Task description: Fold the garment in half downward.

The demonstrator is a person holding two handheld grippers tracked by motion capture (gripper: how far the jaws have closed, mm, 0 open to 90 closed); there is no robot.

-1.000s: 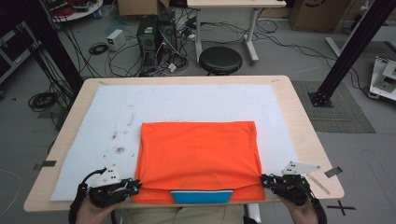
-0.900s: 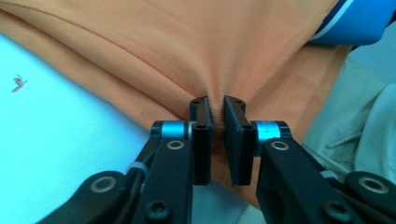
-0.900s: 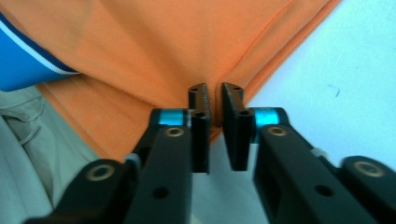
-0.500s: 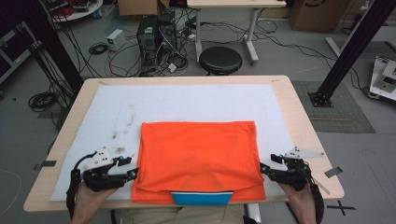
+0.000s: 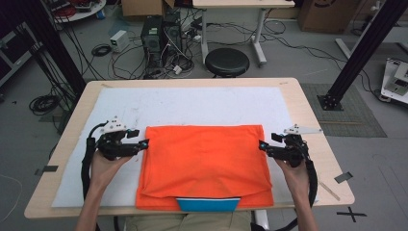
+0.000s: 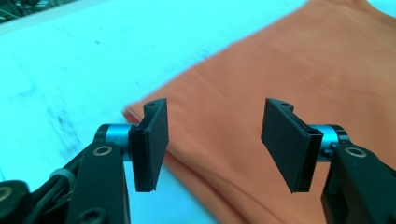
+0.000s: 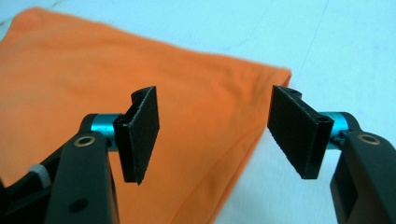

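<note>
Both tongs (image 5: 146,144) (image 5: 261,144) moved up shirt (image 5: 204,163) sides.

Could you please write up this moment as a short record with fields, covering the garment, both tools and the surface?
garment: orange shirt, folded, flat on the white mat; blue band at its near edge
left tool: open, at the shirt's left edge, far corner
right tool: open, at the shirt's right edge, far corner
grip: neither tool holds cloth
surface: wooden table, mat marked with dark smudges
behind table: black stool, computer tower, cables on floor
</note>
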